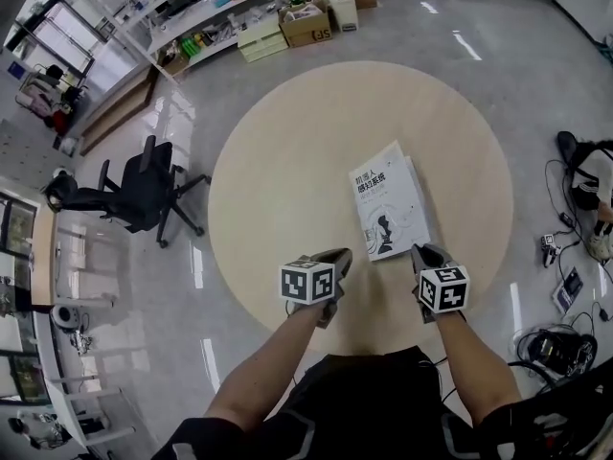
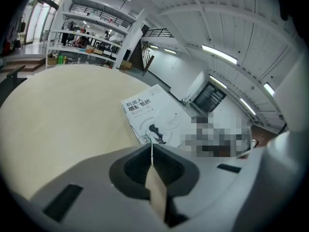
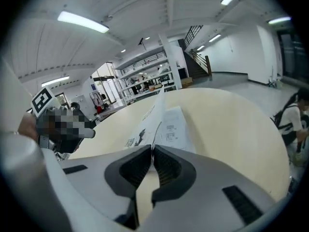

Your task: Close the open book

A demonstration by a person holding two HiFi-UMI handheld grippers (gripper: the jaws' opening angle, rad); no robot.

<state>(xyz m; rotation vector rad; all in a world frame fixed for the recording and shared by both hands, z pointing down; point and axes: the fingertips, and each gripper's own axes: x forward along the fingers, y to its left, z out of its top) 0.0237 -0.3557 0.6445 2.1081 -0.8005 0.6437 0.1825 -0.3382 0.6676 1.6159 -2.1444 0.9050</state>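
Observation:
A white book [image 1: 388, 209] with black print on its cover lies on the round beige table [image 1: 287, 161], right of centre. Its front cover [image 3: 145, 124] stands a little raised over a printed page [image 3: 175, 127]. My right gripper [image 1: 422, 250] is at the book's near right corner, and the cover's free edge runs straight into its shut jaws. My left gripper [image 1: 337, 257] is shut with nothing in it, just left of the book's near edge. The book [image 2: 154, 117] shows beyond its tips in the left gripper view.
A black office chair [image 1: 144, 195] stands left of the table. Shelves and cardboard boxes [image 1: 306, 22] line the far wall. Cables and small devices [image 1: 565, 290] lie on the floor at the right. The table's near edge is close under both grippers.

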